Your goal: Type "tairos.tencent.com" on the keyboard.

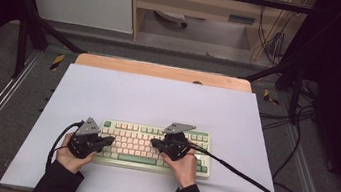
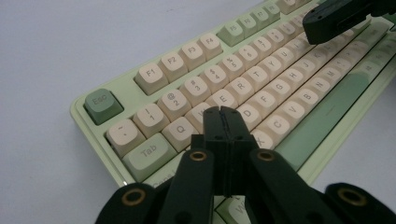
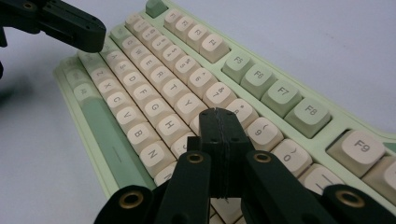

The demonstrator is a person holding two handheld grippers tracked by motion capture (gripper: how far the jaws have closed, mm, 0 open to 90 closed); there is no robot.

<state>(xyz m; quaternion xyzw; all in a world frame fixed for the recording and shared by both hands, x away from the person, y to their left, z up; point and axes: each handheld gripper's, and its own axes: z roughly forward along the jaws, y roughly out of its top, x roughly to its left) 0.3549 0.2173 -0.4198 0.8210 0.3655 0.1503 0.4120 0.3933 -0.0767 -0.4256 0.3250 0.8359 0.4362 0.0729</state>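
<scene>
While both sets of jaws are pressed together with nothing between them, the left gripper [image 2: 223, 112] hangs over the keys near W and E, and the right gripper [image 3: 219, 114] over the keys near U and I. The green and cream keyboard [image 1: 203, 137] lies near the front edge of the white table [image 1: 158, 99].

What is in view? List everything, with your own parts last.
keyboard: one, pale green case with cream and green keys, near middle of the mat
mat: one, white, covering most of the table
table: one, light wood, its far edge showing beyond the mat
metal frame: one, dark, around the table
left tongs: one, black, shut, tips over the keyboard's left keys
right tongs: one, black, shut, tips over the right-hand keys
hands: two, holding the tongs, dark sleeves
</scene>
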